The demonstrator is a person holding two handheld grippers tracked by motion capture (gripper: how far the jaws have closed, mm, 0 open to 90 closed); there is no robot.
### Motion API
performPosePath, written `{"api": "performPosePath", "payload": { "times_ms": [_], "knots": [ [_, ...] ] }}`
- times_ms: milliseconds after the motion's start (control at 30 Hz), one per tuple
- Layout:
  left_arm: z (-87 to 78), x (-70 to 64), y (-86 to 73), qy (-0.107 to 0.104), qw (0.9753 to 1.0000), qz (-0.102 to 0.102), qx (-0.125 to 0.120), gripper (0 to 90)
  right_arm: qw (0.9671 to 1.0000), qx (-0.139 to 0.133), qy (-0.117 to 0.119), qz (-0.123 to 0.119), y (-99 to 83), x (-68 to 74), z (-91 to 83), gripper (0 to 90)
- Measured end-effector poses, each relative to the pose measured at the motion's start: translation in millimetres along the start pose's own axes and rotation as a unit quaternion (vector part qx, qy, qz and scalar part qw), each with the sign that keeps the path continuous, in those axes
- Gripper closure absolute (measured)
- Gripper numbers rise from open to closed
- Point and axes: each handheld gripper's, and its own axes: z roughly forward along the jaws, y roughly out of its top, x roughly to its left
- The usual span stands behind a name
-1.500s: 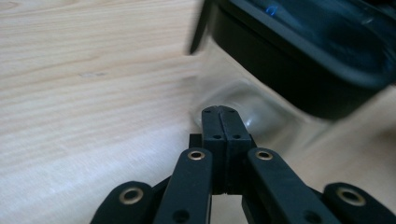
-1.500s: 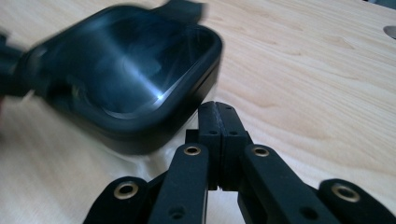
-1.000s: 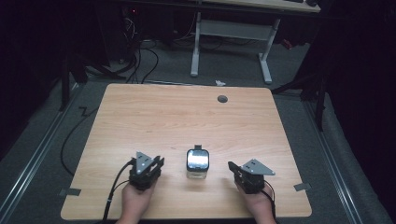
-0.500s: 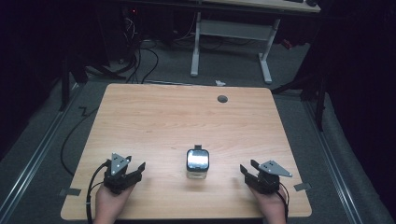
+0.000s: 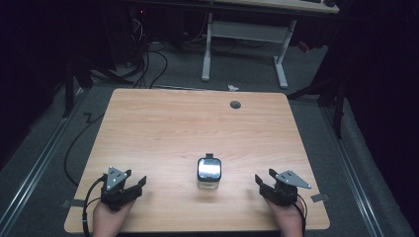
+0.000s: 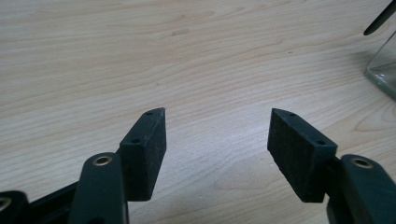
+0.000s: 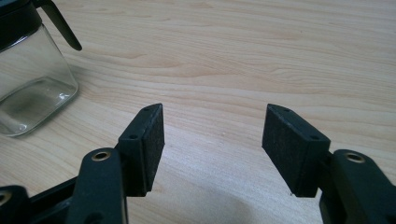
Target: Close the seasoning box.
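Square clear-glass jar with black lid (image 5: 209,173) upright mid-table, untouched. Left gripper (image 5: 129,186) and right gripper (image 5: 262,183) parked flanking it, well apart, jaws spread, empty—likely poised for approach.

The left gripper (image 5: 129,186) is showing as a black frame carrying a grey three-cornered plate on top, a black cable looping off its rear. The right gripper (image 5: 265,180) is presenting the same build — black body, grey plate, thin cable trailing behind. Up close, each jaw is ending in a flat rectangular black pad with a matte, finely grained face — two small holes sunk along the top edge. Brass-coloured rivets are sitting at the arm pivots. Both forearms are appearing without sleeves.
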Motion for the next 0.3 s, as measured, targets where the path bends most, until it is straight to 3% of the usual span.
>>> {"api": "performPosePath", "payload": {
  "times_ms": [100, 300],
  "knots": [
    [1.6, -2.6, 1.2, 0.008, 0.9999, 0.013, 0.004, 37.4, 1.0, 0.003, 0.001, -0.003, -1.0, 0.1, 0.3, 39.3],
    [3.4, -0.8, 0.1, 0.002, 1.0, 0.0, 0.003, 38.4, 1.0, 0.001, 0.002, -0.002, -1.5, -0.6, 0.2, 39.1]
  ]
}}
